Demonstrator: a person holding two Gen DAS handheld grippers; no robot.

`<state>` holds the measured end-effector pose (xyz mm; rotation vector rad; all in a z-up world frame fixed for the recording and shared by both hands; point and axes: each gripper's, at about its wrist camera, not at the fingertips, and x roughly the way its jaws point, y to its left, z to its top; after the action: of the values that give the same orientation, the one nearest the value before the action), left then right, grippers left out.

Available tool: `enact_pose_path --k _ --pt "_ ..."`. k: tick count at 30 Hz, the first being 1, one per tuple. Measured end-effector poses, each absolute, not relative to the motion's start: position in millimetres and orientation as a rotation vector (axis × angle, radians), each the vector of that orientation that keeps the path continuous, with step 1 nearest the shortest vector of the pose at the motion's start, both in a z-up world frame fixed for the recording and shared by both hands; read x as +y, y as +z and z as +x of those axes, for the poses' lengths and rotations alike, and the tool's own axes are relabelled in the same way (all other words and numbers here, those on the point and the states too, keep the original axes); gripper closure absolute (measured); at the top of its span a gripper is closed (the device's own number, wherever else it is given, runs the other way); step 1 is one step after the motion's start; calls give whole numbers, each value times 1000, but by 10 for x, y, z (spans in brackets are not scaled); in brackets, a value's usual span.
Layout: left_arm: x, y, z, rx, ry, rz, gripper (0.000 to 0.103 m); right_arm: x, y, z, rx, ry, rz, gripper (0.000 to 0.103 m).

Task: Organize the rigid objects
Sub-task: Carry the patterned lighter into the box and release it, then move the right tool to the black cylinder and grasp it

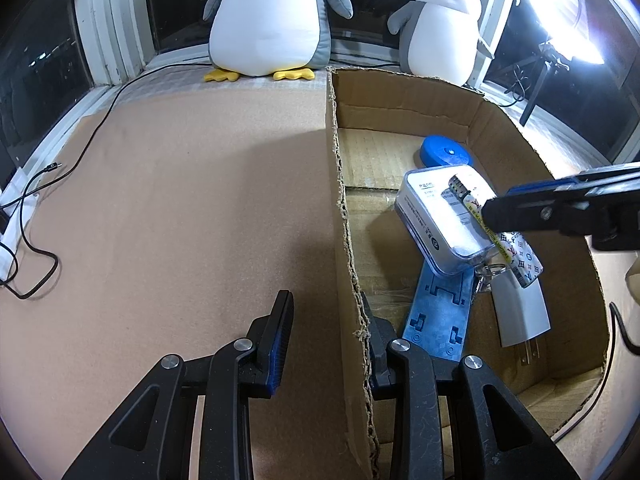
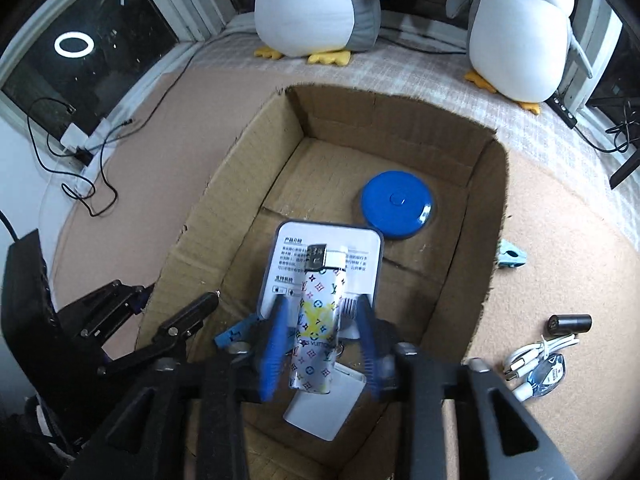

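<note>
An open cardboard box [image 1: 340, 200] [image 2: 480, 240] holds a blue round disc [image 1: 444, 154] [image 2: 396, 204], a white item in a clear case [image 1: 436, 220] [image 2: 360, 248], a white charger plug [image 1: 520, 312] [image 2: 324, 408] and a flat blue plastic piece [image 1: 436, 316]. A white lighter with a coloured pattern [image 2: 316, 320] [image 1: 520, 256] lies on the case and plug. My right gripper [image 2: 322, 340] [image 1: 504, 204] is open, with a gap on each side of the lighter. My left gripper [image 1: 326, 344] [image 2: 160, 304] stands open, straddling the box's left wall.
On the cork mat right of the box lie a light blue clip [image 2: 512, 258], a black cylinder [image 2: 570, 324], a coiled white cable [image 2: 536, 356] and a small clear-blue item [image 2: 550, 374]. Two plush penguins [image 1: 268, 20] [image 1: 444, 28] sit behind. Black cables [image 1: 36, 248] trail at left.
</note>
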<state>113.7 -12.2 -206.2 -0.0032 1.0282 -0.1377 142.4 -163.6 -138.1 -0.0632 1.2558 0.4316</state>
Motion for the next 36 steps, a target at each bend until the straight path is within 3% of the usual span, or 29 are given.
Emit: enact_pose_path --k 13,23,36 --pt "-157 -2057 1121 1031 -133 14 71 -2734 -855 1560 1111 281 120 65" --pt "-186 -2046 1118 1038 -124 33 71 -3102 -1403 1764 1225 220 -61 64" --pt "-192 -2042 1095 1037 -121 47 71 -3938 -1686 1778 1369 77 416 64"
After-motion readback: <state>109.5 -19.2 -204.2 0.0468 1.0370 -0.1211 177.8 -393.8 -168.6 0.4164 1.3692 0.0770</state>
